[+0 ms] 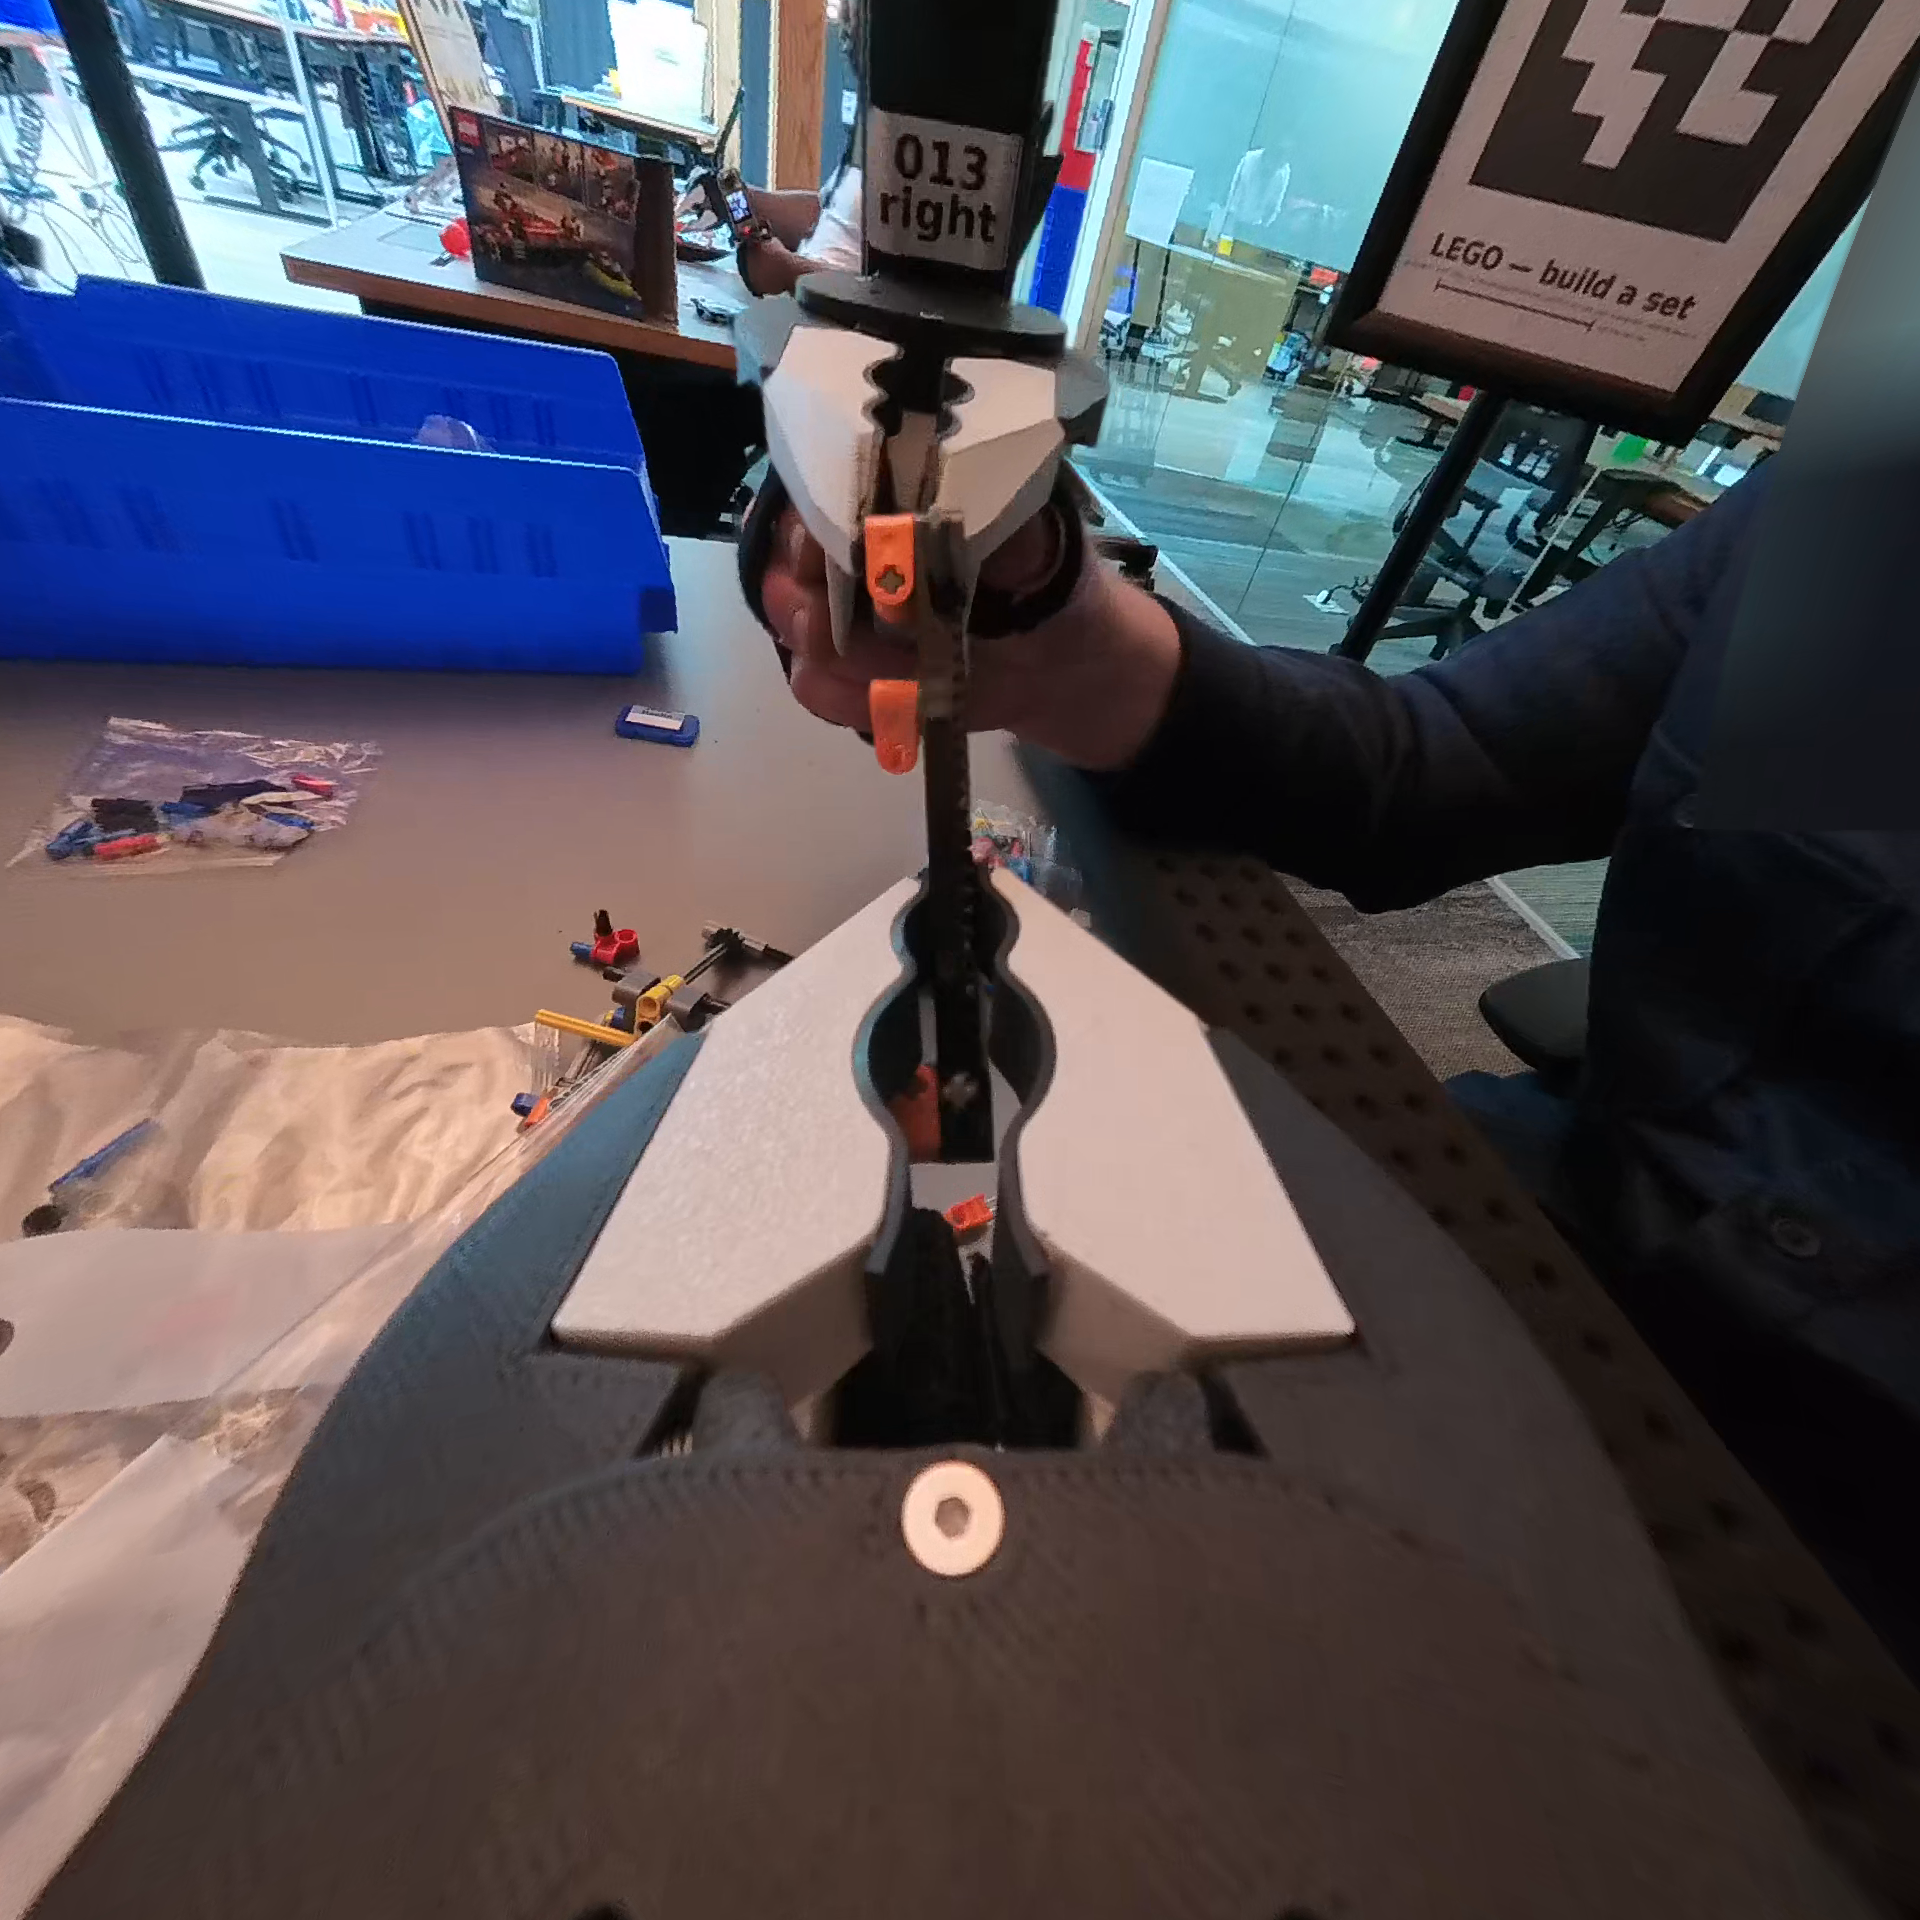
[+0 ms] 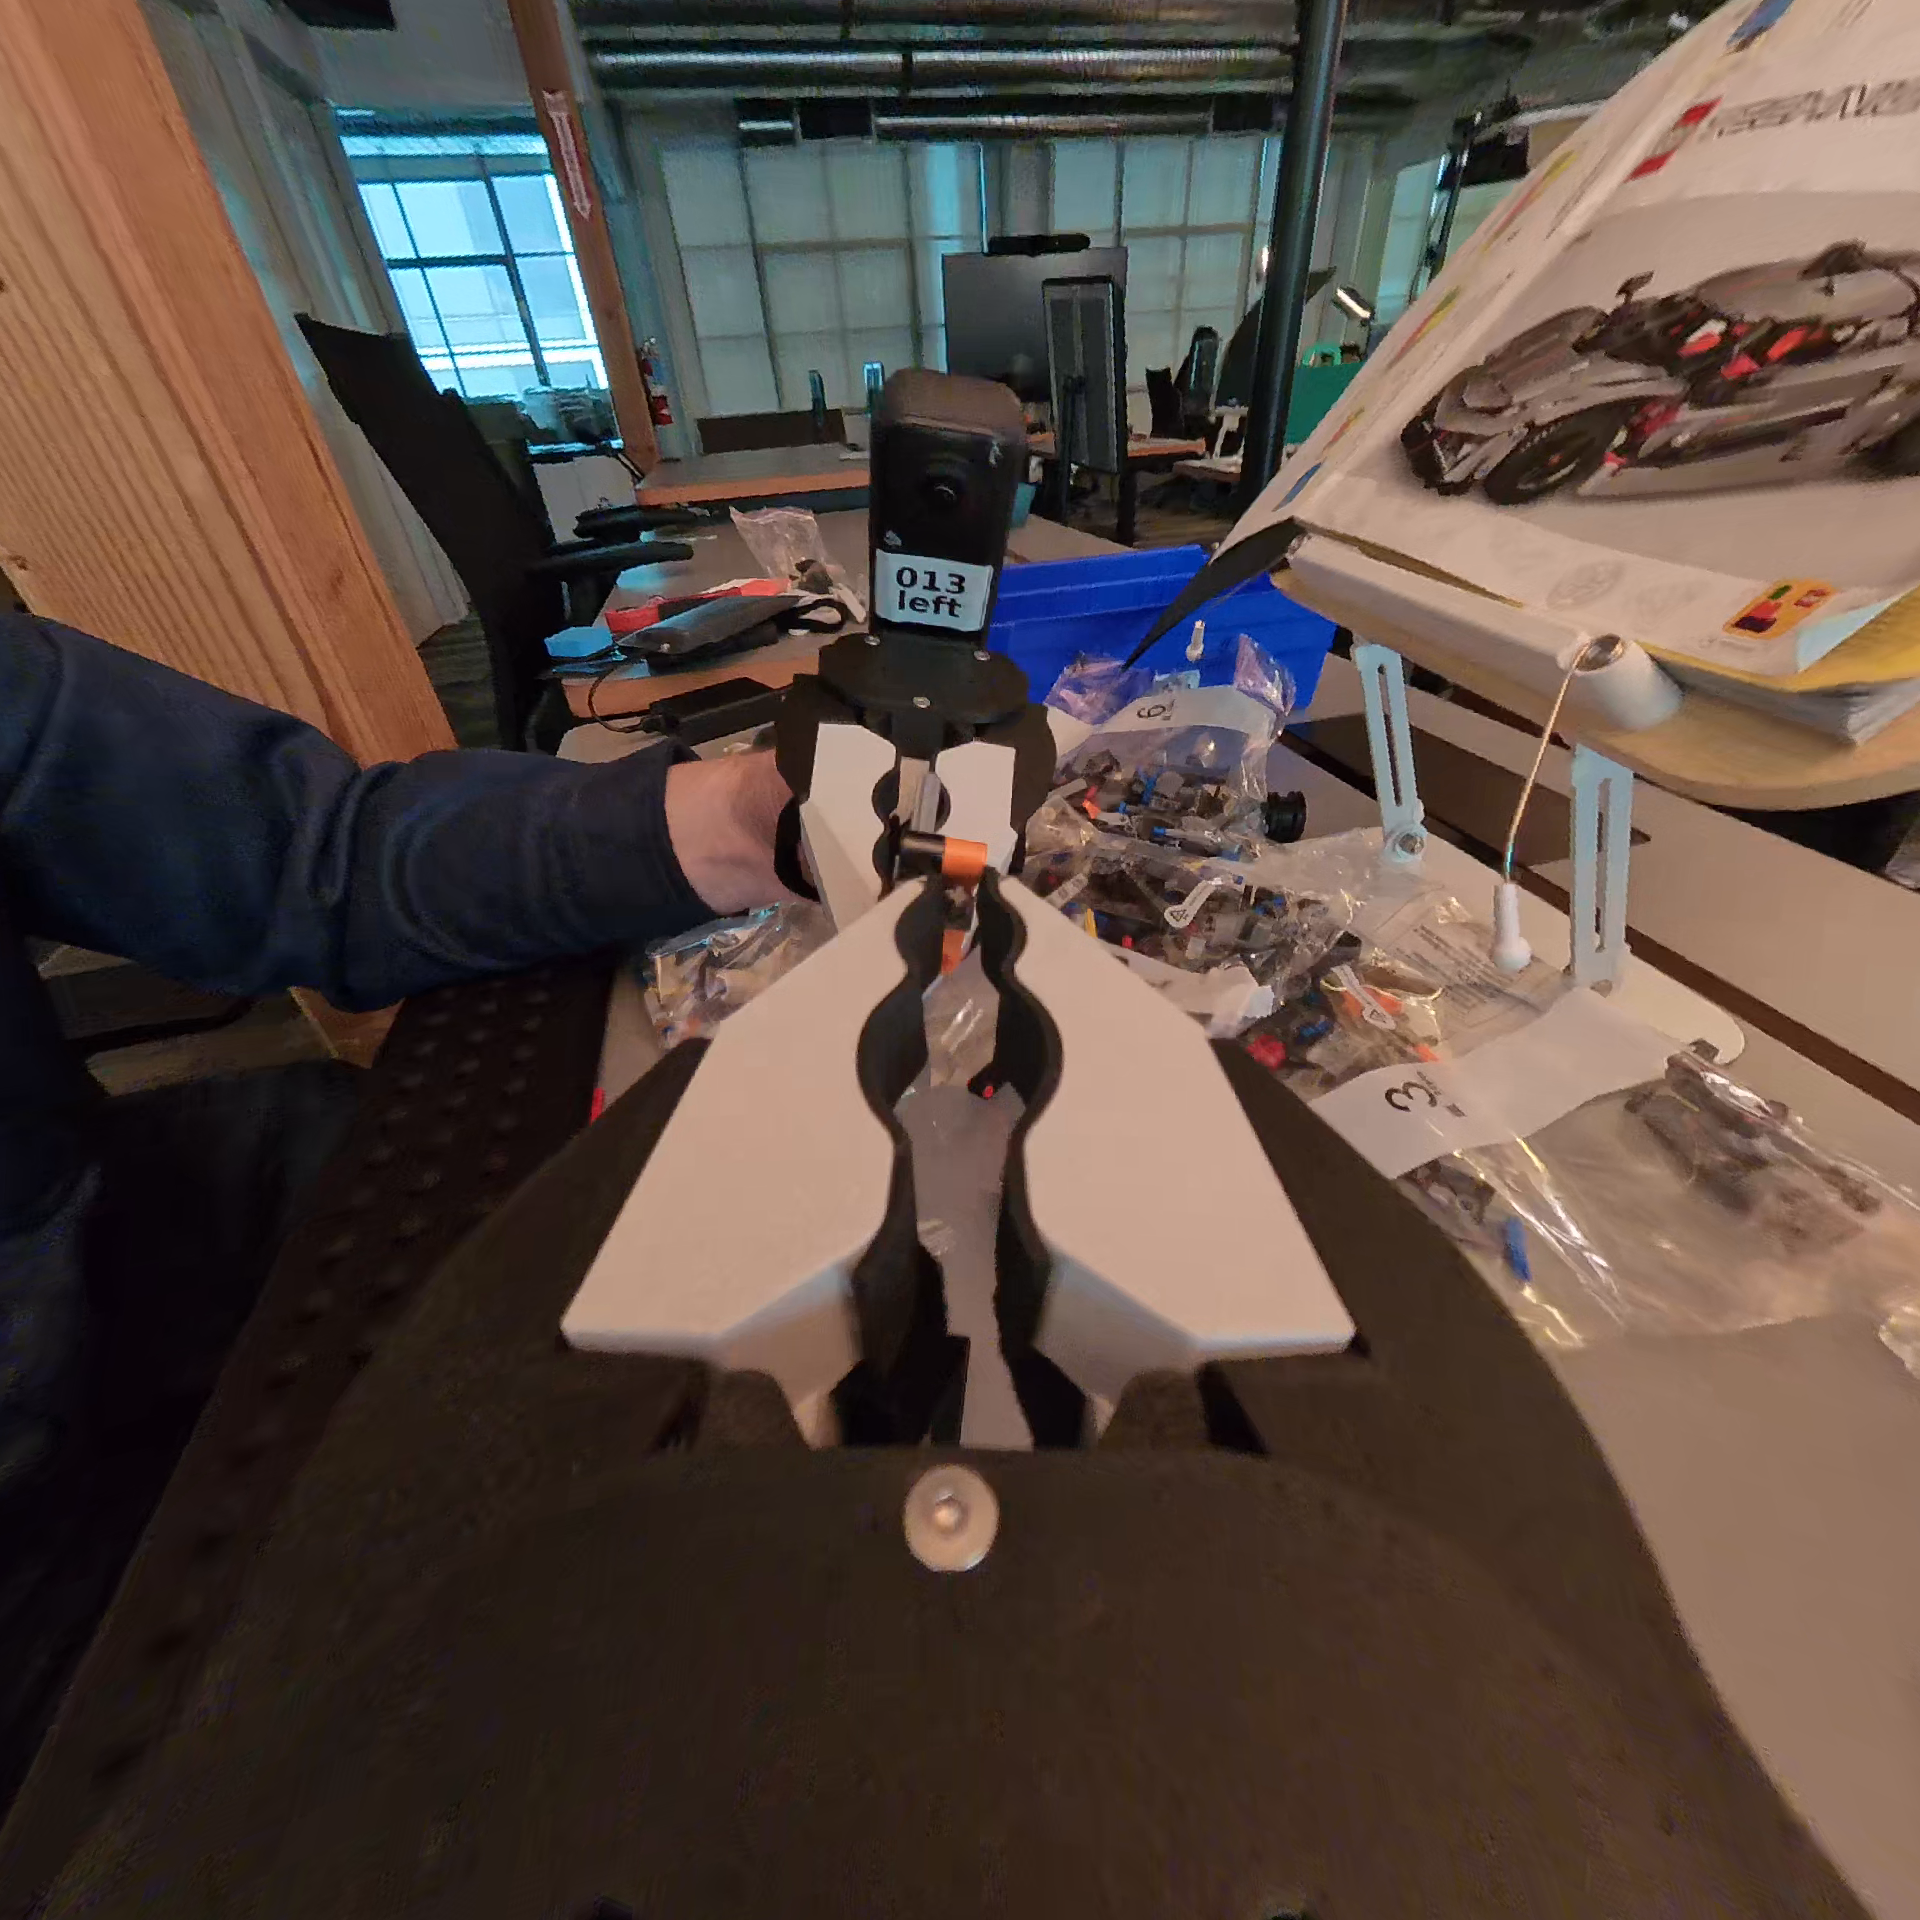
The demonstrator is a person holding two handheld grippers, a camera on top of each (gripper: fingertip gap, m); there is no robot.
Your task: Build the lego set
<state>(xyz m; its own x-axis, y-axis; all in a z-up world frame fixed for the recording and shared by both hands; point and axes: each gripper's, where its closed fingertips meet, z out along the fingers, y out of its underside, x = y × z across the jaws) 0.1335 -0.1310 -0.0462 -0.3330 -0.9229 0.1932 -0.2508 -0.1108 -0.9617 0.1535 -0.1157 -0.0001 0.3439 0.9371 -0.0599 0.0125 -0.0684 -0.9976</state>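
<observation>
The table [image 1: 436, 914] is the biggest thing here, and it holds all the spare parts so they stay close by. A blue bin [image 1: 312, 520] sits at the far left of it. On the right side, a book [image 2: 1621, 343] with a car picture leans on a white stand [image 2: 1590, 831], tilted so the builder can look at it. Bags [image 2: 1174, 821] full of small pieces lie under the stand, and one more bag [image 1: 197, 800] lies alone on the left.

Both grippers are lifted above the table and face each other. That lets them share one long piece in the air.

The left gripper [image 1: 951, 1049] is pressed together on the near end of a black beam [image 1: 951, 821]. The right gripper [image 1: 914, 566] pinches the far end of that beam, close to an orange part [image 1: 894, 571] and a second orange part [image 1: 894, 722] below it. A hand [image 1: 997, 665] in a dark sleeve grips the right gripper from behind. I think one gripper holds the beam steady while the other pushes a part on.

Some loose pieces [image 1: 644, 987] lie on the table near the left gripper, waiting.

Much is hard to see. The beam's near end hides between the white fingers [image 1: 748, 1143]. In the right wrist view the beam is seen end on, so only a bit of orange shows. I cannot tell how the orange parts join the beam. The bag pieces are too small to name.
</observation>
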